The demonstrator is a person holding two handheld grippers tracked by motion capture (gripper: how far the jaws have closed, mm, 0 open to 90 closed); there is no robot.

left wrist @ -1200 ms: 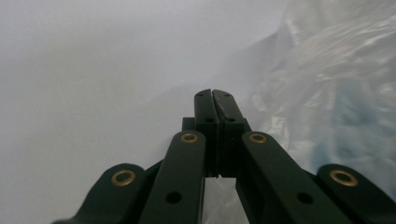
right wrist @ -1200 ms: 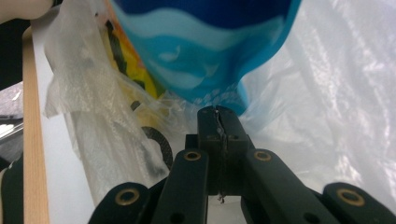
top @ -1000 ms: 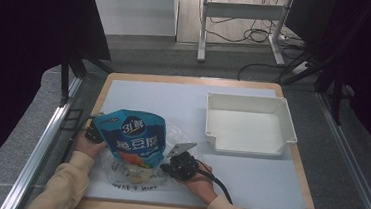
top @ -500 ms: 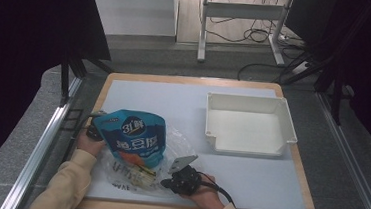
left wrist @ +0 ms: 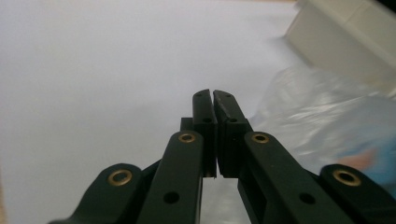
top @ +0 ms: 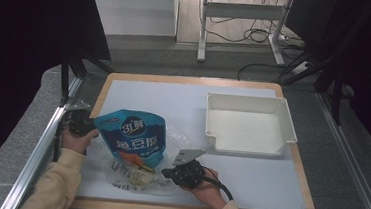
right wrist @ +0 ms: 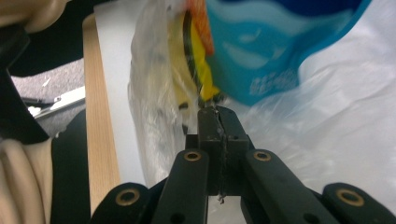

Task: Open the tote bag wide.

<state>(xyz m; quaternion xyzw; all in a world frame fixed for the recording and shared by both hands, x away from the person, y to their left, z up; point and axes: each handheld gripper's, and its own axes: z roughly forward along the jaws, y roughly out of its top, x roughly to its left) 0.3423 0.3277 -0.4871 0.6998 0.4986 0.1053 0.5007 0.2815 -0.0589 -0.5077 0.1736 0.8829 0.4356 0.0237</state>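
A blue snack pouch [top: 133,138] stands tilted inside a crumpled clear plastic bag [top: 132,175] at the front left of the table, with a yellow and orange packet [top: 136,163] under it. My left gripper [top: 79,125] is at the pouch's left edge, shut. In the left gripper view its jaw tips [left wrist: 213,94] meet with nothing seen between them, and the clear bag [left wrist: 322,116] lies just to their right. My right gripper [top: 168,173] lies level at the bag's right side. Its jaws [right wrist: 217,111] are shut on the bag's film below the blue pouch [right wrist: 275,42].
An empty white tray [top: 248,147] sits at the right of the pale mat [top: 173,103], and its corner [left wrist: 345,32] is in the left gripper view. The table's wooden edge [right wrist: 100,126] runs close to the bag. A metal rail [top: 45,143] borders the left side.
My left hand has risen and shifted left at the pouch's edge. My right gripper has slid a little toward the near edge, and the bag is bunched more around it.
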